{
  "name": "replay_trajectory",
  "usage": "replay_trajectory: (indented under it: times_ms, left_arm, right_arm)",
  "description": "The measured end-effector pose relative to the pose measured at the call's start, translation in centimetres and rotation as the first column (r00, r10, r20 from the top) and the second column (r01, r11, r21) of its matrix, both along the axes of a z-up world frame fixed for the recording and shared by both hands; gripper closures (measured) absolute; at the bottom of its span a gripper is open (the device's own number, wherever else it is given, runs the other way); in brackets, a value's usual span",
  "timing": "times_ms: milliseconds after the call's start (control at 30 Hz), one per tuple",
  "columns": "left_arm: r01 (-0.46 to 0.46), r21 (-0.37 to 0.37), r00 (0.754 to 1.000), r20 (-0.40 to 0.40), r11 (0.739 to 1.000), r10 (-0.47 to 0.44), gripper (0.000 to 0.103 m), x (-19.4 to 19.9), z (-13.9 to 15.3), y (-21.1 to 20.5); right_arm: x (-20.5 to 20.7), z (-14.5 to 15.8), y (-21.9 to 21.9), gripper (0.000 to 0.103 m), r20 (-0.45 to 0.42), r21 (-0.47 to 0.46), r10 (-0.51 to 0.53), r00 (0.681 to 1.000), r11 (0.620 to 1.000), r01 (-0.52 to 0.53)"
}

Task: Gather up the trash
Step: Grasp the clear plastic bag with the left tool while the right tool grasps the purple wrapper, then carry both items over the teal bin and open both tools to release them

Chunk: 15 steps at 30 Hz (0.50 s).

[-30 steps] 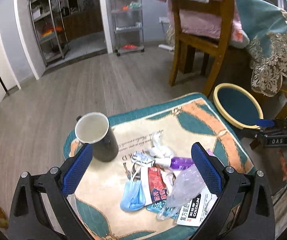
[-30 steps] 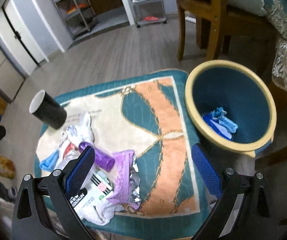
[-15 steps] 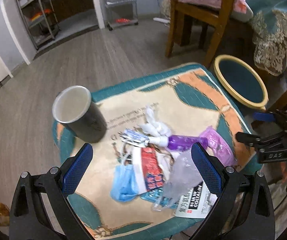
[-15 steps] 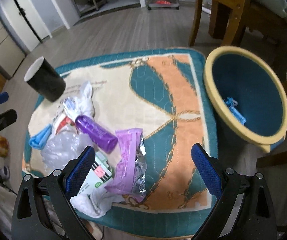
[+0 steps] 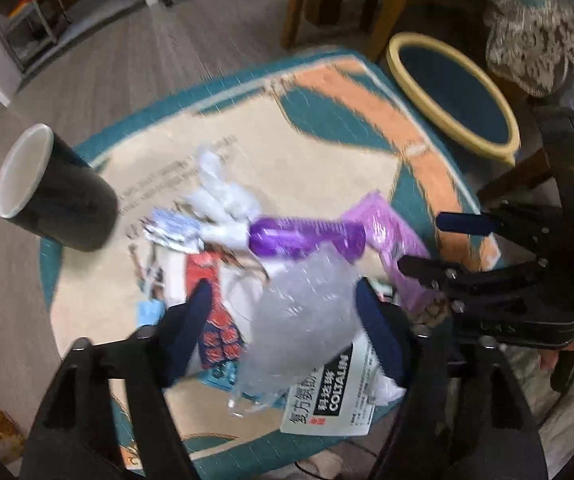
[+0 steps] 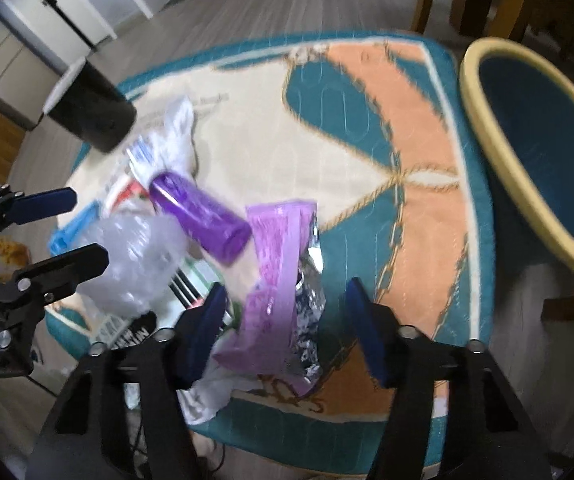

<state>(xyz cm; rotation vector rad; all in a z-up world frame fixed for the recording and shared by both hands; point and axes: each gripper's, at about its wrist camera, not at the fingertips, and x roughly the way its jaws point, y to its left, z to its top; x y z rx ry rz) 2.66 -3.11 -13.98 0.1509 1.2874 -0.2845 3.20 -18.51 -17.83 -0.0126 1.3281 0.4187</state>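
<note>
**Both grippers descending on the trash pile; collection barely begun.**

The left gripper [image 5: 283,320] was closing around the crumpled clear plastic bag [image 5: 303,312], pads not yet pressing it. The right gripper [image 6: 287,316] was closing around the purple foil-lined snack wrapper [image 6: 283,280], likewise not yet clamped. The remaining trash lay on the near-left part of the teal, cream and orange quilted mat [image 6: 419,152]: purple plastic bottle [image 6: 199,216], white crumpled tissue [image 6: 175,136], blue face mask [image 6: 67,232], printed white medicine box [image 5: 331,396]. The yellow-rimmed blue bin [image 6: 483,128] stood at the far right, contents not visible. A black paper cup [image 5: 59,196] stood far left. Judged: nearly all pieces remained.
</note>
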Motion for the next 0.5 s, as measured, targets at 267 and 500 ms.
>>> replay_trajectory:
  times_ms: [267,500]
  left_arm:
    - [0.056,0.011,0.998,-0.016,0.998,-0.056,0.092,0.0,-0.2,-0.9]
    - [-0.003,-0.074,0.993,0.118,0.997,0.012,0.093,0.1,4.3,0.9]
  right_arm:
    - [0.5,-0.1,0.0,0.086,-0.001,0.028,0.006,1.0,1.0,-0.006]
    - [1.2,4.5,-1.8,0.087,0.107,0.077,-0.048,0.993,0.996,0.04]
